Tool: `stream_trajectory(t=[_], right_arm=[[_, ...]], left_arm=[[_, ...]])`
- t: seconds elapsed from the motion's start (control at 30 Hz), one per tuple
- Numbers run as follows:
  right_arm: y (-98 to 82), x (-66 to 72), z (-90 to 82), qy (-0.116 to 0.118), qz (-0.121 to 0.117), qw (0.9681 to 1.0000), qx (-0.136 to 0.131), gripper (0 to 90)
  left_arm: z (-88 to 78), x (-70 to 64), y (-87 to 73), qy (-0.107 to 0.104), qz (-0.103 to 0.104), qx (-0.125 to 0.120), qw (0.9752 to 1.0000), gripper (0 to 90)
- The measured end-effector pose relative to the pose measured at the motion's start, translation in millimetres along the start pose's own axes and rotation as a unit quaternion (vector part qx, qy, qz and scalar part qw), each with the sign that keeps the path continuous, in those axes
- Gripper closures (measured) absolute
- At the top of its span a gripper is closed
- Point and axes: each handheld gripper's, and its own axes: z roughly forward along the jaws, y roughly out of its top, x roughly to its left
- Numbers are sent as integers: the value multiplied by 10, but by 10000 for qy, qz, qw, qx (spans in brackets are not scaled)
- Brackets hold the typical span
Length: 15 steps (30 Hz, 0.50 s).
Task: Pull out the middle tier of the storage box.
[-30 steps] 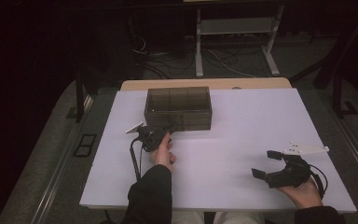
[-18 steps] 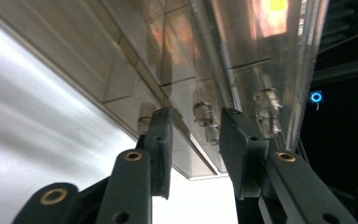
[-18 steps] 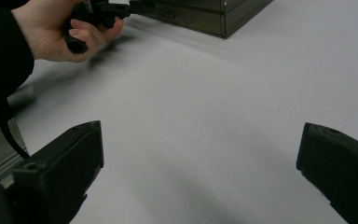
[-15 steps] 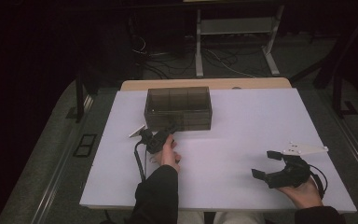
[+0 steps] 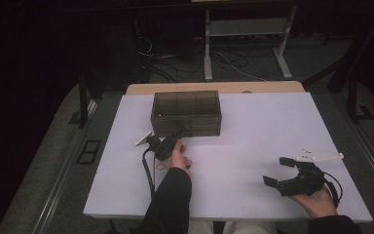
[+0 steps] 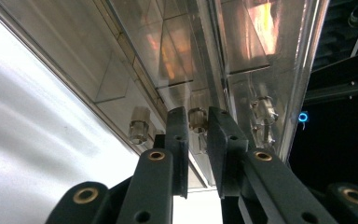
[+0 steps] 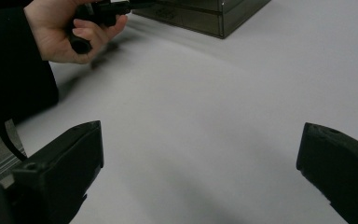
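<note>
I am closing my left gripper [image 6: 197, 140] on a small brass knob [image 6: 196, 117] at the clear compartment box's [image 5: 186, 113] front wall, nothing pulled yet, right gripper [image 5: 283, 171] waiting wide open.

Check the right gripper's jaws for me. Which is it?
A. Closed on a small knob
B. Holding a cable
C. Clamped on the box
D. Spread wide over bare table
D: the right gripper has its jaws standing far apart over the bare white table, well away from the smoky clear box.
</note>
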Motion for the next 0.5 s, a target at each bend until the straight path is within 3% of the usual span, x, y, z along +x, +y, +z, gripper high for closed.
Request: stream_trajectory(t=[0.17, 0.5], right_arm=[[0, 5, 1, -3, 4, 10000, -4, 0], [0, 3, 2, 3, -4, 10000, 11, 0]], left_arm=[[8, 2, -30, -34, -237, -136, 9996, 794], [7, -25, -39, 51, -145, -159, 9998, 806]])
